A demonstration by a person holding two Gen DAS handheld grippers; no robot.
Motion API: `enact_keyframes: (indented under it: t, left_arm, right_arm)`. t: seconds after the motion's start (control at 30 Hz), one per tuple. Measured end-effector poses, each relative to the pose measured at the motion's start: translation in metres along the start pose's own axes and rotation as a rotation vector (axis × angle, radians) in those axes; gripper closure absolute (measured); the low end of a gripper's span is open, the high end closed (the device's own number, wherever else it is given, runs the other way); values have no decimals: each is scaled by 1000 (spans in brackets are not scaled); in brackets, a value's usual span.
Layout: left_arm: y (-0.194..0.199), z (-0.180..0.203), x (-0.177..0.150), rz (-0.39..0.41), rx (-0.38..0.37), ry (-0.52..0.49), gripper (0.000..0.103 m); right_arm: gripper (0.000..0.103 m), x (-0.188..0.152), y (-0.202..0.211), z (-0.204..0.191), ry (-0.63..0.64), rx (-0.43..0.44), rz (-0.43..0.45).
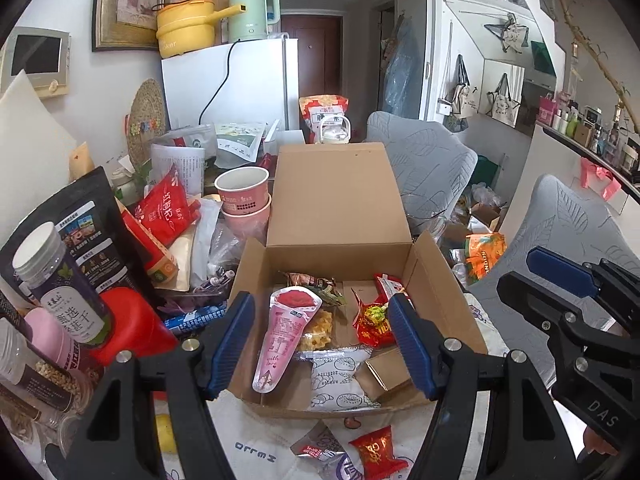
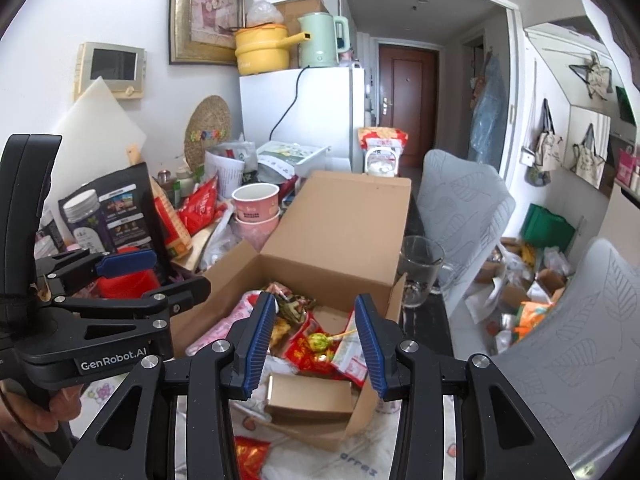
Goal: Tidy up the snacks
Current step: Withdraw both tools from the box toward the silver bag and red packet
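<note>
box: open cardboard box (image 1: 340,208) mid-surface, lid flap standing up at the back, front flaps folded out.
in box: pink cone pack (image 1: 286,330), red candy bag (image 1: 372,328) with a lollipop (image 2: 320,340) on top, white bun-print pack (image 1: 336,384), small kraft carton (image 2: 310,396), a few more wrappers toward the back. Floor of the box roughly half covered, loosely piled, not sorted.
left outside: red packet (image 1: 376,454) and a torn white wrapper (image 1: 320,446) on the surface just in front of the box; blue pack (image 1: 196,318) beside its left wall.
left pile: jar (image 1: 60,284), black pouch (image 1: 92,216), red bags (image 1: 168,208), pink cups (image 1: 244,196), all crowded left of the box. Can't tell which of these count as snacks to move.
left gripper: (image 1: 324,344) fingers moderately wide, nothing between them; hangs over the front of the box.
right gripper: (image 2: 316,340) fingers narrower, empty; also above the box, beside the left one.
progress: my estimate is mid-task. Several items binned, at least two loose packets in front plus the left pile remaining.
next: likely pick the red packet in front, since it's nearest and unobstructed.
risk: thin flat wrappers on cloth, hard to pinch cleanly.
</note>
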State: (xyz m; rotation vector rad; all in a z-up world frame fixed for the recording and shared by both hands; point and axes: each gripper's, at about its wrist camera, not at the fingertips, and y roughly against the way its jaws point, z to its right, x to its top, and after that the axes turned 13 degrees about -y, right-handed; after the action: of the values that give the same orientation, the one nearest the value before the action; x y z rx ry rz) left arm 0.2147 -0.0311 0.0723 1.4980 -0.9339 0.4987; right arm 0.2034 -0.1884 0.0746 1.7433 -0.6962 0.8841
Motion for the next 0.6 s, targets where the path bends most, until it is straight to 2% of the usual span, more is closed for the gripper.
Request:
enact_keyframes:
  t: [0.3,0.6]
  left_arm:
    - [50,3,-19,55,-13,-3,34]
    - [83,10,-44,78,-36,-19,34]
  right_arm:
    - [62,-20,47,-14,2,3,33]
    - [62,-46,78,-29,3,7,44]
